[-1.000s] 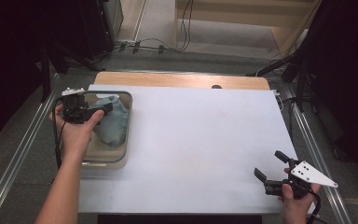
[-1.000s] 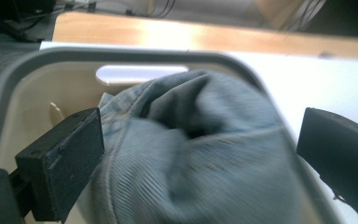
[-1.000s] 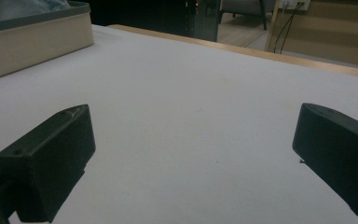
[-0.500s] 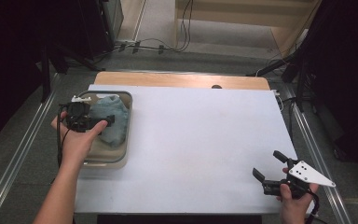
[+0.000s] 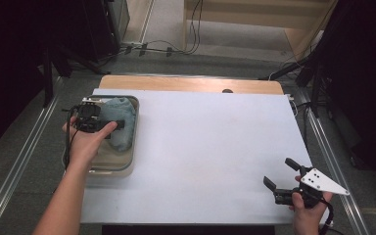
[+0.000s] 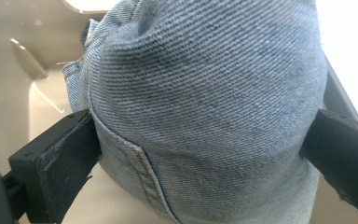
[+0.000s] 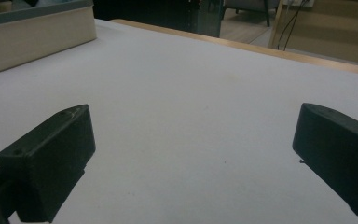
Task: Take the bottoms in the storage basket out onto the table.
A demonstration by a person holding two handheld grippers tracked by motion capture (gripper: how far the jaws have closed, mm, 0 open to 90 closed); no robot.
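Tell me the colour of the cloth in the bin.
Light blue denim cloth, with a stitched seam; clearest in the left gripper view.

Bunched blue denim cloth (image 6: 205, 102) pressed between both black jaws, inside a beige bin (image 6: 18, 93), seam showing

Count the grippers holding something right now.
1. The left gripper has its jaws around the denim cloth in the bin; the right gripper is open over the table.
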